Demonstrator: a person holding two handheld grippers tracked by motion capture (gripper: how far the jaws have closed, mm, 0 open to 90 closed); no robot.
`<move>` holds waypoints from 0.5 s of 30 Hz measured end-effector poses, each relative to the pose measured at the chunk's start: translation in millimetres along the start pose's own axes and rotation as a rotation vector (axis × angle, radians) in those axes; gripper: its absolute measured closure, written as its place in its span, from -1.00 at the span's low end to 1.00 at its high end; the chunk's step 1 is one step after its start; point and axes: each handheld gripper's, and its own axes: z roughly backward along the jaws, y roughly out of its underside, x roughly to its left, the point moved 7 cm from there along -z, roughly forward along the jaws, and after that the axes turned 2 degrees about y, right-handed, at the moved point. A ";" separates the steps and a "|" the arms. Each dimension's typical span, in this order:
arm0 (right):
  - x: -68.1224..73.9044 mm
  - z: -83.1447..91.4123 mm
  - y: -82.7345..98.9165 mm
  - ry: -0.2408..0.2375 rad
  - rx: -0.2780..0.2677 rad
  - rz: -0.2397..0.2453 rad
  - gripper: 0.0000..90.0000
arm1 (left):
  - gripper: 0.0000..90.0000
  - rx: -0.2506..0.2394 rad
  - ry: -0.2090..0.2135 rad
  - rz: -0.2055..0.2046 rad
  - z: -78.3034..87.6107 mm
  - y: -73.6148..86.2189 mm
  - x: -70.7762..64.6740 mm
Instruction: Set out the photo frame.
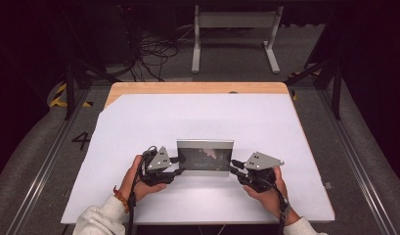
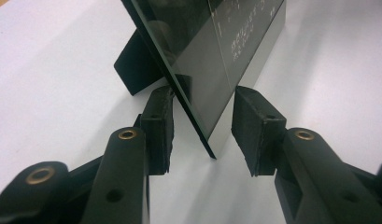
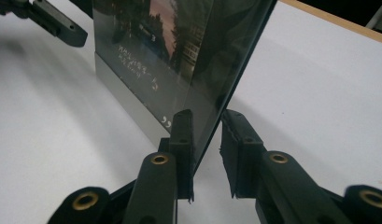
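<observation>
A glass photo frame (image 1: 205, 156) stands near the front of the white sheet (image 1: 197, 122), propped on its rear black easel stand (image 2: 135, 65); each short end is flanked by a gripper, presumably to steady or release it. Left gripper (image 2: 202, 128): jaws parted, frame edge between the pads, no contact seen. Right gripper (image 3: 207, 140): jaws narrowly parted astride the edge, one pad near touching. Long axis runs left–right; the picture face is turned toward the person, tilted slightly back
</observation>
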 end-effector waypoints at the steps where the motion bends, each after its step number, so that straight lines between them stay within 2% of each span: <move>1: 0.0 0.0 0.0 0.000 0.000 0.000 0.67 | 0.32 0.000 0.000 0.000 0.0 0.0 0.0; 15: -2.9 10.9 3.3 0.034 0.009 0.049 0.55 | 0.28 -0.017 -0.034 0.012 24.1 12.4 -6.9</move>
